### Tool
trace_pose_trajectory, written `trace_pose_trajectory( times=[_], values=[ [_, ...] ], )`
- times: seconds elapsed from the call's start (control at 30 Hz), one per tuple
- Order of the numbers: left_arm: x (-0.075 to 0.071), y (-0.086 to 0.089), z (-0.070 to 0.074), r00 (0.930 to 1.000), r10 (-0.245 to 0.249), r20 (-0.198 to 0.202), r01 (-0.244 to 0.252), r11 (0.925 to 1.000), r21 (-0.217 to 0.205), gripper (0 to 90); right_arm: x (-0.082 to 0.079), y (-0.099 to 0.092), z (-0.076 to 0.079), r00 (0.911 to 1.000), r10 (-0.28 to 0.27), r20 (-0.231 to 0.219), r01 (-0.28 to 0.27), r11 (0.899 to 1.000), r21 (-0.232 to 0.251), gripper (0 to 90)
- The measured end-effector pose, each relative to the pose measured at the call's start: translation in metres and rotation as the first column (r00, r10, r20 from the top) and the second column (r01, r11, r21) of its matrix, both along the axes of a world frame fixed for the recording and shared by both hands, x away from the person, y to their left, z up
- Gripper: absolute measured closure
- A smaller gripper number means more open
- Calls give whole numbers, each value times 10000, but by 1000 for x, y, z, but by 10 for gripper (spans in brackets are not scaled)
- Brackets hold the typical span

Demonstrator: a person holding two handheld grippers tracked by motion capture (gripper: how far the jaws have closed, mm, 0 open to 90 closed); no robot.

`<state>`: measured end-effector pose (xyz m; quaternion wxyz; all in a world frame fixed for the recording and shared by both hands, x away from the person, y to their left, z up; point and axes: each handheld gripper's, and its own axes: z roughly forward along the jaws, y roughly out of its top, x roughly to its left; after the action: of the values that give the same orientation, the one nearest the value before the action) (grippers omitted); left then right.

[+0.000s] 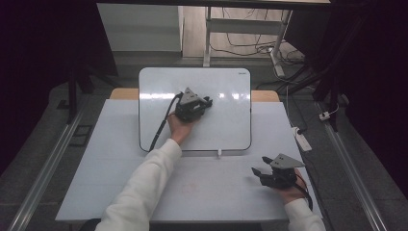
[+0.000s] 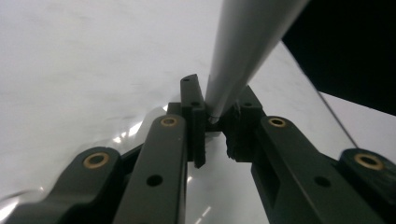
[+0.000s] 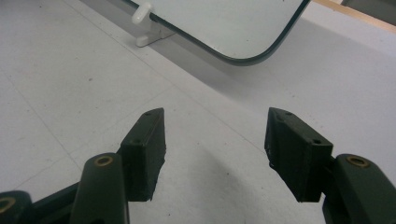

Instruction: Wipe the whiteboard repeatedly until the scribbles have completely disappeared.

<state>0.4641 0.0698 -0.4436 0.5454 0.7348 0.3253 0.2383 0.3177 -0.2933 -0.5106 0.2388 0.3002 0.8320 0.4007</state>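
Left gripper (image 1: 206,102): clenched on grey pen (image 2: 243,51), over far whiteboard (image 1: 231,130)
Pen axis: slants up, away from jaws
Right gripper (image 1: 258,172): released, empty, near right on table (image 1: 96,163)

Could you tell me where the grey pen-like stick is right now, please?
In the left gripper view the grey stick is clamped between the left gripper's jaws, above the whiteboard, rising to the upper right.
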Motion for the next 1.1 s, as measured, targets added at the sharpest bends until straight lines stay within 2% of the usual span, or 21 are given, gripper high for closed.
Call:
trace_pose_trajectory(
  times=[0.1, 0.17, 0.2, 0.27, 0.37, 0.43, 0.53, 0.6, 0.67, 0.73, 0.8, 0.9, 0.97, 1.03, 1.1],
  values=[
    [2, 24, 6, 9987, 508, -19, -508, 9984, -265, 786, -1, 0, 0, 10000, -1, 11, 1, 10000, 24, 383],
    [2, 28, 6, 9984, 572, -55, -573, 9978, -328, 786, 0, 0, 0, 10000, 12, -9, -12, 10000, 28, 382],
    [0, 25, 5, 9984, 561, -31, -562, 9980, -287, 786, 0, 0, 0, 10000, 10, -13, -10, 10000, 15, 383],
    [-3, 12, -2, 9998, 186, -115, -189, 9994, -295, 786, 0, 2, -1, 10000, 41, 8, -41, 10000, -16, 383],
    [-10, -12, -11, 9993, -365, -61, 365, 9993, 6, 786, 0, 3, 0, 10000, 47, 3, -47, 10000, -51, 383],
    [-11, -15, -11, 9993, -377, 42, 376, 9992, 161, 786, 0, 3, 0, 10000, 19, -4, -19, 10000, -40, 382],
    [-6, 2, -5, 9999, 49, 116, -49, 10000, 21, 786, 0, 2, 0, 10000, 32, 18, -32, 10000, -53, 382],
    [-2, 18, 0, 9992, 398, 35, -396, 9985, -365, 785, 0, 2, 0, 10000, 24, 19, -24, 10000, -35, 382],
    [1, 27, 2, 9984, 559, -43, -561, 9967, -581, 785, 0, 2, 0, 10000, 33, 7, -33, 10000, -36, 382],
    [-1, 23, 0, 9985, 540, -38, -541, 9970, -562, 785, 0, 2, 0, 10000, 69, 2, -69, 10000, -67, 382],
    [-3, 11, -4, 9997, 204, -112, -210, 9984, -524, 785, 0, 3, -1, 10000, 61, -14, -61, 10000, -65, 382],
    [-8, -13, -12, 9995, -298, -87, 296, 9993, -235, 786, 0, 3, 0, 10000, 33, -16, -33, 10000, -68, 382],
    [-10, -22, -14, 9989, -459, -94, 457, 9988, -156, 785, -1, 4, 0, 10000, 15, 1, -15, 10000, -43, 382],
    [-10, -20, -12, 9991, -432, -14, 432, 9991, 3, 785, -1, 3, 0, 10000, 13, 5, -13, 10000, -56, 382],
    [-8, -9, -8, 9998, -151, 124, 151, 9999, 69, 785, -1, 3, 0, 10000, 40, 7, -40, 10000, -62, 382]
  ],
)
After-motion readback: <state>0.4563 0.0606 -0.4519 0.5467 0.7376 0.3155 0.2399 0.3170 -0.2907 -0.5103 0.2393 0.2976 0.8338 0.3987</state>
